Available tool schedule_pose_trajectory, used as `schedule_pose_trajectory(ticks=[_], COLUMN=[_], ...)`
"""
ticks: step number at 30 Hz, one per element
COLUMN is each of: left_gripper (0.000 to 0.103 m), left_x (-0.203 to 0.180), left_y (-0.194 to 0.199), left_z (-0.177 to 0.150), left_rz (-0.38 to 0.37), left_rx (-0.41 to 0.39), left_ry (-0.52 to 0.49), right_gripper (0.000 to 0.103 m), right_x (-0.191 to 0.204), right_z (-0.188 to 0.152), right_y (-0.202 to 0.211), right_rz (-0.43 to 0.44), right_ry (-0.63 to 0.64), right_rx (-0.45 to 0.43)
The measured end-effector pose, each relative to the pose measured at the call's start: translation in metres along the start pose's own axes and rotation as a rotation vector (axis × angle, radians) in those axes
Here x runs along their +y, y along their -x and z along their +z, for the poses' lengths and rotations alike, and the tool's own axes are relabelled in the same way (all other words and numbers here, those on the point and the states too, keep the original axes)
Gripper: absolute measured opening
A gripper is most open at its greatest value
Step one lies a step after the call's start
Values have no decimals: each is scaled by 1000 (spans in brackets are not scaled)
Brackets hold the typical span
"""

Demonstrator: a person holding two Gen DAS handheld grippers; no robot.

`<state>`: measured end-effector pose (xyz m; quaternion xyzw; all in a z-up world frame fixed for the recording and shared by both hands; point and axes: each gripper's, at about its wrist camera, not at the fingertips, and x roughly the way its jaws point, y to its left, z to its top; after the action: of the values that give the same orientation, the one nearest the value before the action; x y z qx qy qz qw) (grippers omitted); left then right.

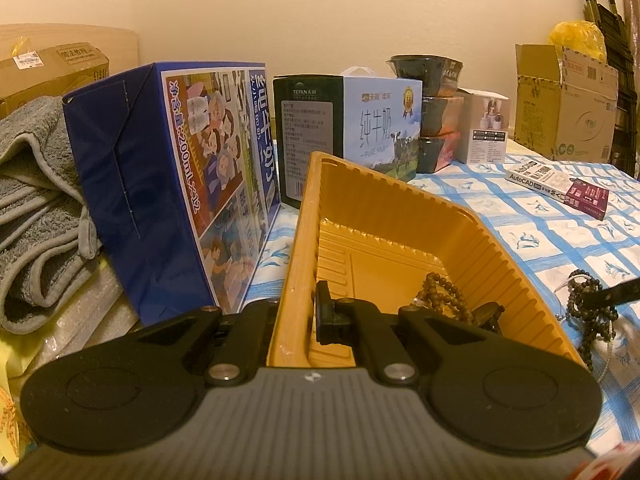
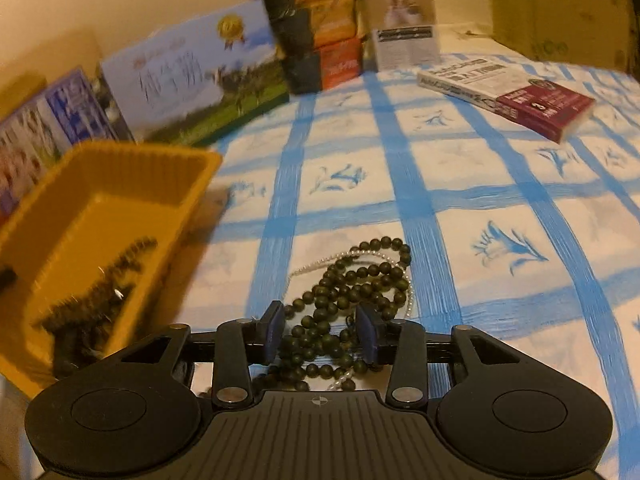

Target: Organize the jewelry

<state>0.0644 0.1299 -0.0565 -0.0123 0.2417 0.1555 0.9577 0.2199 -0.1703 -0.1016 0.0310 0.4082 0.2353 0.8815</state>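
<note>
A yellow plastic tray (image 1: 492, 248) lies on the blue-checked cloth. My left gripper (image 1: 296, 316) is shut on the tray's left wall, one finger inside and one outside. Brown bead strings (image 1: 444, 296) lie in the tray. The tray (image 2: 52, 192) with its beads (image 2: 100, 288) also shows at the left of the right wrist view. My right gripper (image 2: 320, 330) is open, its blue pads on either side of a pile of dark green beads (image 2: 352, 280) with a thin pearl strand (image 2: 320, 262) on the cloth. That pile (image 1: 592, 300) shows right of the tray in the left wrist view.
A blue milk carton box (image 1: 168, 184) and a green-and-white milk box (image 1: 352, 128) stand behind the tray. Stacked bowls (image 1: 436, 112), a white box (image 1: 484, 128) and a cardboard box (image 1: 564, 100) line the back. A book (image 2: 508, 88) lies at the right. Grey towels (image 1: 36, 216) lie at the left.
</note>
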Motion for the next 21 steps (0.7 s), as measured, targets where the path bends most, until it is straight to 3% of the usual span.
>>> schedule_pose_trajectory(ticks=[2,4,11,21], left_gripper=[4,4,4,4], left_x=[0,0,1,1], left_y=[0,0,0,0], left_z=[0,0,0,2], left_rz=[-1,-1,-5,-12], left_rx=[0,0,-4,-14], left_ry=[1,0,1,2], right_gripper=[33,8,7,7], right_x=[1,2,-9,-1], right_z=[-1,0,11,73], right_y=[-7,-10,22,123], right_rz=[-12,-30,57,206], right_ry=[10,14,-90,-147], right_rx=[-10,-4,-47,-283])
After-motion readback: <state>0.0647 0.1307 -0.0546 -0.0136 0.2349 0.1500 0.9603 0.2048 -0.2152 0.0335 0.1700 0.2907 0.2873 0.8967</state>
